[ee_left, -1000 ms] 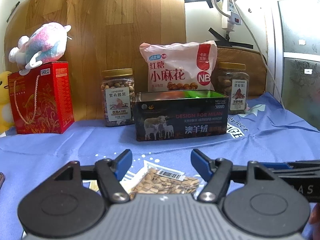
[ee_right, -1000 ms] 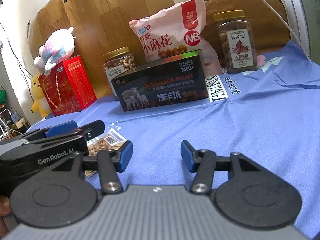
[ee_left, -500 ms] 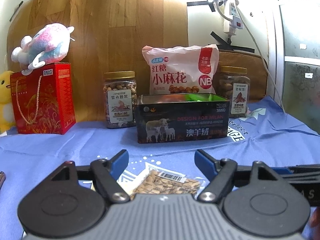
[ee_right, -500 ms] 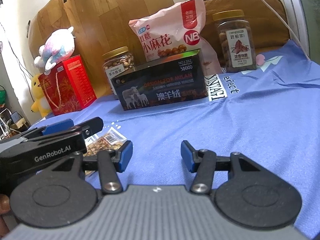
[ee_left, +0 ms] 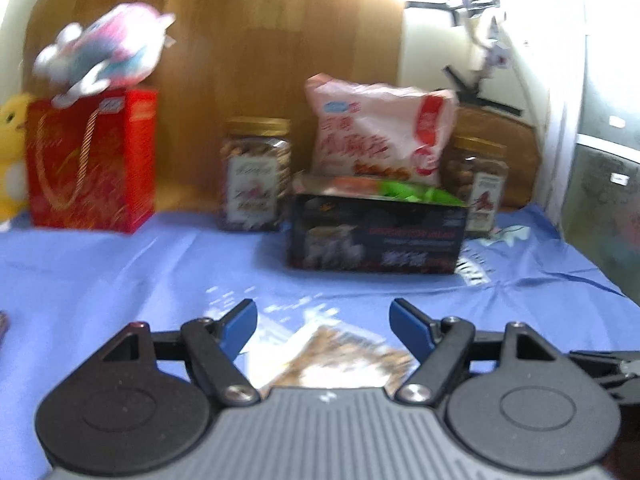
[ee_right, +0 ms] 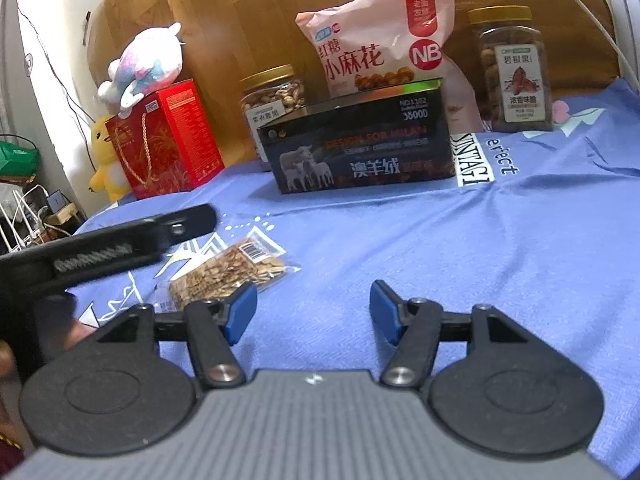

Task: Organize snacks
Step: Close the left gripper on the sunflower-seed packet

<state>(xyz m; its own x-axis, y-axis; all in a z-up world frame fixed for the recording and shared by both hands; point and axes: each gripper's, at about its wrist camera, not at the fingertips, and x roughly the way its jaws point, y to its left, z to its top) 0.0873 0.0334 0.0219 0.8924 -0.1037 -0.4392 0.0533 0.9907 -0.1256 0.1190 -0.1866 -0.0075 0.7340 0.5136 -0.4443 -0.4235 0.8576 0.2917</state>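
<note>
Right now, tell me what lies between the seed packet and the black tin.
Only bare blue cloth lies between the seed packet and the black tin; the right wrist view shows it sharply, while the left is blurred.

the right gripper [ee_right: 313, 312] hangs spread over the blue cloth [ee_right: 500, 240]. a seed snack packet [ee_right: 228, 270] lies just beyond its left fingertip. the black tin [ee_right: 360, 152] stands toward the cloth's far edge.

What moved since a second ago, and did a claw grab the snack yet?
The left gripper lifted and pulled back, so the snack packet now shows uncovered in the right view; its camera is blurred from moving. Nothing was grabbed: both it and the right gripper stayed open. The packet, the black tin and the jars stayed put.
</note>
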